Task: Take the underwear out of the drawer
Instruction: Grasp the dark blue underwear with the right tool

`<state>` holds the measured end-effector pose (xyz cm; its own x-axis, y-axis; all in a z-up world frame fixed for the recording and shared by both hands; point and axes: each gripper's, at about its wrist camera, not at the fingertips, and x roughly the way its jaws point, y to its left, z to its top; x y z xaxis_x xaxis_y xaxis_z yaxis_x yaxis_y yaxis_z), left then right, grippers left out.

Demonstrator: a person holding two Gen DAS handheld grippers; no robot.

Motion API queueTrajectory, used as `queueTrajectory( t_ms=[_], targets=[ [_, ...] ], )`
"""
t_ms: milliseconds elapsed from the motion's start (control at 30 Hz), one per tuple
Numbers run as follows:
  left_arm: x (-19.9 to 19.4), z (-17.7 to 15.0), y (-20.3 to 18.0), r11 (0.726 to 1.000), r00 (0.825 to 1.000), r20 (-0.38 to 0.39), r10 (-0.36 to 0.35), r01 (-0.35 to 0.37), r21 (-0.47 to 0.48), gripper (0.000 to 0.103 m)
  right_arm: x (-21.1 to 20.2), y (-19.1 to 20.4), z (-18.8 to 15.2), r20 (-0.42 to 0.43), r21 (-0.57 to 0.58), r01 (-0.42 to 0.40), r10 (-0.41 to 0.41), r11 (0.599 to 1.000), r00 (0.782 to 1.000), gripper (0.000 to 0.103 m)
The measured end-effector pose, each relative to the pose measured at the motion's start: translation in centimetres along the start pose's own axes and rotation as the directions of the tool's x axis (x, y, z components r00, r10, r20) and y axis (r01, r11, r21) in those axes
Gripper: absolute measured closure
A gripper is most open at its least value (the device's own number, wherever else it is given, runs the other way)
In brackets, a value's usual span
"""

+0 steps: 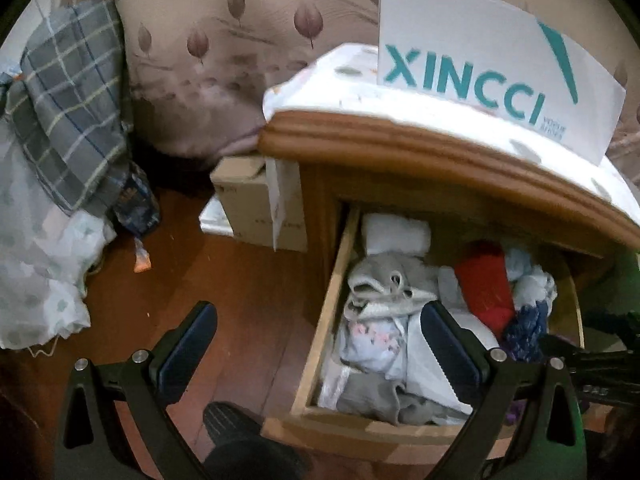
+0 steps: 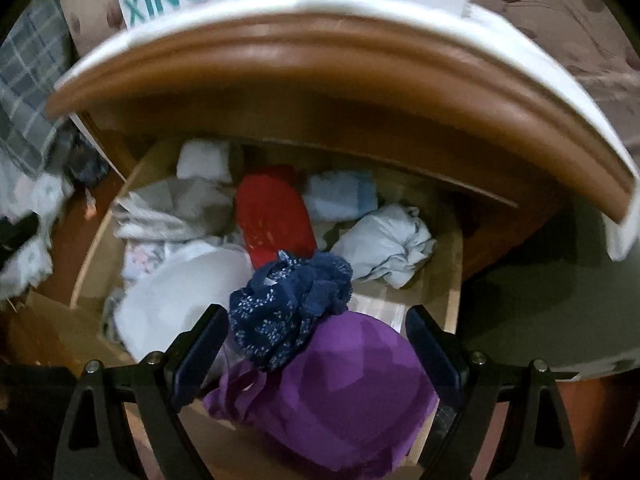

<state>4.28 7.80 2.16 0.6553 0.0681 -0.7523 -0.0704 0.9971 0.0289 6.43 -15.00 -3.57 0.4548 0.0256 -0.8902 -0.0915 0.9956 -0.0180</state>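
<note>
Drawer (image 2: 96,248) pulled open, full of crumpled clothes. Navy dotted underwear (image 2: 288,308) sits bunched at near-centre, on top of a purple garment (image 2: 344,392); no clear long axis, the wad trends near-left to far-right. Right gripper (image 2: 316,344) jaws spread, underwear between them, not pinched. Left gripper (image 1: 320,344) jaws spread too, straddling the drawer's left wall, holding nothing.

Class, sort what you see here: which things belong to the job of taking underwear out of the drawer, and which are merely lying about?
Belong to the job:
drawer, pulled open
purple garment
navy patterned garment
red garment
right gripper, open around the purple garment
left gripper, open

Lying about:
XINCCI sign
cardboard box
plaid cloth
</note>
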Motion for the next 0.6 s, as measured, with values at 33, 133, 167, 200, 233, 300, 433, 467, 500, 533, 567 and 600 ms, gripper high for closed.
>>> queueTrajectory(
  t_ms=[33,133,167,200,233,300,433,467,500,533,567,600],
  targets=[
    [-0.2,0.1,0.1,1.0,1.0,0.005,-0.007,0.007,-0.005,0.001,0.4,0.1,0.2,-0.015,-0.004,-0.001,0.001,1.0,1.0,0.011],
    [-0.1,0.2,0.5,0.999,1.0,-0.011,-0.024,0.024,-0.021,0.001,1.8,0.4,0.7,-0.06,-0.026,0.011,-0.013,1.0,0.998,0.011],
    [0.0,0.3,0.7,0.999,0.999,-0.019,-0.03,0.03,-0.025,0.001,2.1,0.6,0.8,-0.066,-0.036,0.018,-0.021,0.999,0.998,0.011],
    [0.1,0.4,0.8,0.999,0.999,-0.028,-0.032,0.032,-0.03,0.001,2.6,1.0,0.9,-0.081,-0.058,0.031,-0.036,0.998,0.996,0.011],
    [0.4,0.4,1.0,0.999,0.999,-0.042,-0.032,0.031,-0.039,0.001,3.1,1.3,1.1,-0.095,-0.077,0.035,-0.042,0.996,0.995,0.011],
    [0.8,0.4,1.5,0.997,0.997,-0.069,-0.044,0.039,-0.066,0.001,4.0,2.0,1.3,-0.126,-0.106,0.037,-0.05,0.994,0.991,0.011],
    [1.3,0.2,2.2,0.993,0.994,-0.094,-0.051,0.041,-0.107,0.002,5.6,2.7,1.7,-0.162,-0.137,0.049,-0.071,0.989,0.984,0.012],
    [1.4,0.2,2.3,0.992,0.994,-0.098,-0.054,0.043,-0.115,0.002,5.9,3.1,1.6,-0.164,-0.157,0.062,-0.088,0.986,0.983,0.012],
    [1.5,0.2,2.4,0.991,0.993,-0.103,-0.06,0.047,-0.122,0.002,6.3,3.4,1.4,-0.178,-0.175,0.056,-0.087,0.983,0.98,0.012],
    [1.7,0.2,2.6,0.99,0.992,-0.111,-0.067,0.052,-0.133,0.002,6.6,3.6,1.3,-0.192,-0.182,0.052,-0.087,0.982,0.978,0.012],
    [1.8,0.1,2.6,0.989,0.991,-0.118,-0.071,0.054,-0.139,0.002,6.9,3.6,1.1,-0.209,-0.186,0.053,-0.092,0.981,0.974,0.012],
    [1.9,0.1,2.7,0.988,0.989,-0.124,-0.075,0.056,-0.146,0.002,7.2,3.6,1.1,-0.22,-0.182,0.047,-0.087,0.982,0.972,0.013]
  ],
)
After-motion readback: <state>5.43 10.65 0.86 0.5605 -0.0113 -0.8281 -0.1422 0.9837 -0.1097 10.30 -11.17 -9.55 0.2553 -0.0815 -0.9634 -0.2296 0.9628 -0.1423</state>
